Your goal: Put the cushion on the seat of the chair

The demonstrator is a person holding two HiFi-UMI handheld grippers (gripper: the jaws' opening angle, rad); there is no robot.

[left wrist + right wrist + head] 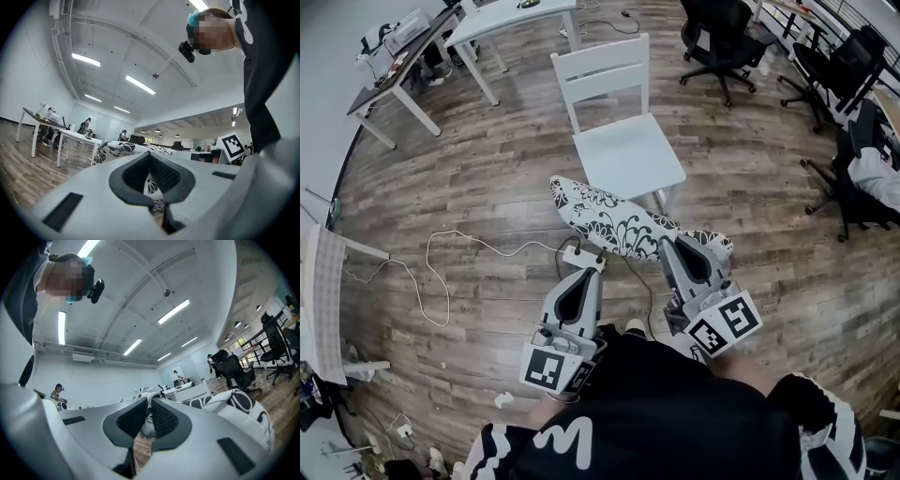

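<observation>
The wooden floor (441, 187) fills the head view, with pale desks (502, 19) at its far left corner and dark office chairs (717, 33) along its far right edge. A white chair (628, 150) stands near the middle of the floor, its slatted back on the far side and its bare seat facing the person.

The cushion (619, 223) (white with a black flower print) is not on the seat. It hangs in the air just in front of the seat's front edge, lying roughly flat and slanted, its left end close to the seat's near left corner and its right end lower in the picture. From the left gripper view the cushion (122, 149) stretches away beyond the jaws, and from the right gripper view a puffed corner of it (243, 404) bulges to the right.

Both grippers hold its near edge. The left gripper (584, 272) is pinched nearly closed on a fold of the printed fabric – the cloth shows between its ribbed pads (161, 174). The right gripper (677, 248) is likewise drawn almost together on the fabric, which is squeezed between its pads (161, 420).

On the floor below the cushion's near edge lies a white power strip (581, 255), and a thin white cable (441, 281) loops off towards the left.
</observation>
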